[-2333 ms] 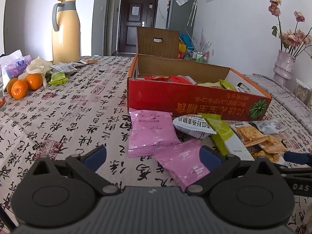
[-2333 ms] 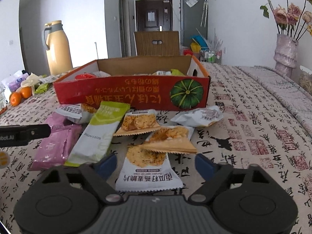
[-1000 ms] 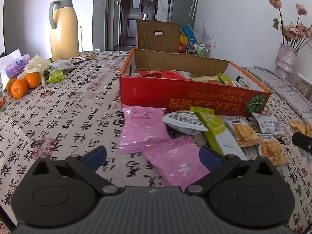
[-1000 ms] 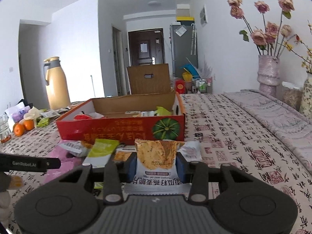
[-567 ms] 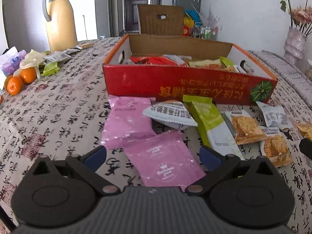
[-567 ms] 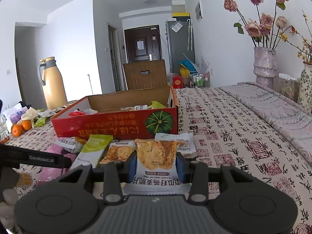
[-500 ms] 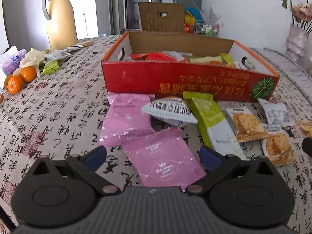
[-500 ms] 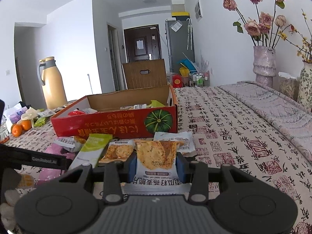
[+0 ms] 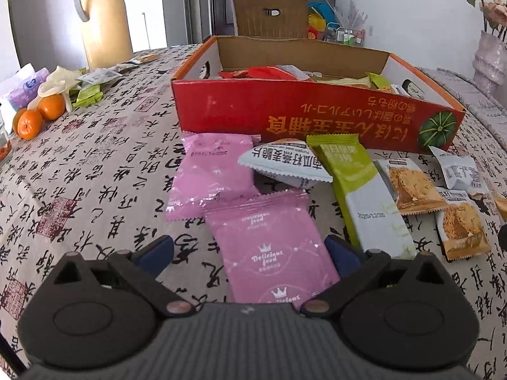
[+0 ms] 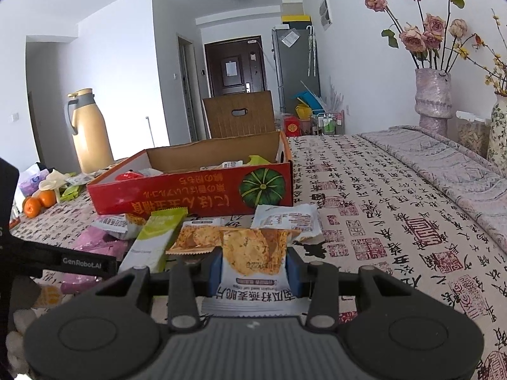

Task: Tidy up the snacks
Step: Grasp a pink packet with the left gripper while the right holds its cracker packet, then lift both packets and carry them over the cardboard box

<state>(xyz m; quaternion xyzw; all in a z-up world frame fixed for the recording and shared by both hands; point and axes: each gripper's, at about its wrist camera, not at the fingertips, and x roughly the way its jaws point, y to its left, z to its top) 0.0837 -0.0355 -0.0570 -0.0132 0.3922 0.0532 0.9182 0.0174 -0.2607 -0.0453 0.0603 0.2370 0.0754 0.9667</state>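
A red cardboard box (image 9: pixel 304 110) with several snacks inside stands on the patterned tablecloth; it also shows in the right wrist view (image 10: pixel 190 196). Loose packets lie in front of it. My left gripper (image 9: pixel 250 251) is open and straddles the near pink packet (image 9: pixel 269 250); a second pink packet (image 9: pixel 212 171), a white cracker packet (image 9: pixel 285 163) and a green bar (image 9: pixel 358 183) lie beyond. My right gripper (image 10: pixel 253 269) is shut on a white cracker packet (image 10: pixel 253 259), held above the table in front of the box.
A yellow thermos jug (image 9: pixel 104 19), oranges (image 9: pixel 38 117) and wrappers sit at far left. Cracker packets (image 9: pixel 412 186) lie at the right. A flower vase (image 10: pixel 434 98) stands far right. A brown cardboard flap (image 10: pixel 239 114) rises behind the box.
My right gripper closed on the cracker packet and lifted it off the table. My left gripper moved lower and closer over the near pink packet, still open.
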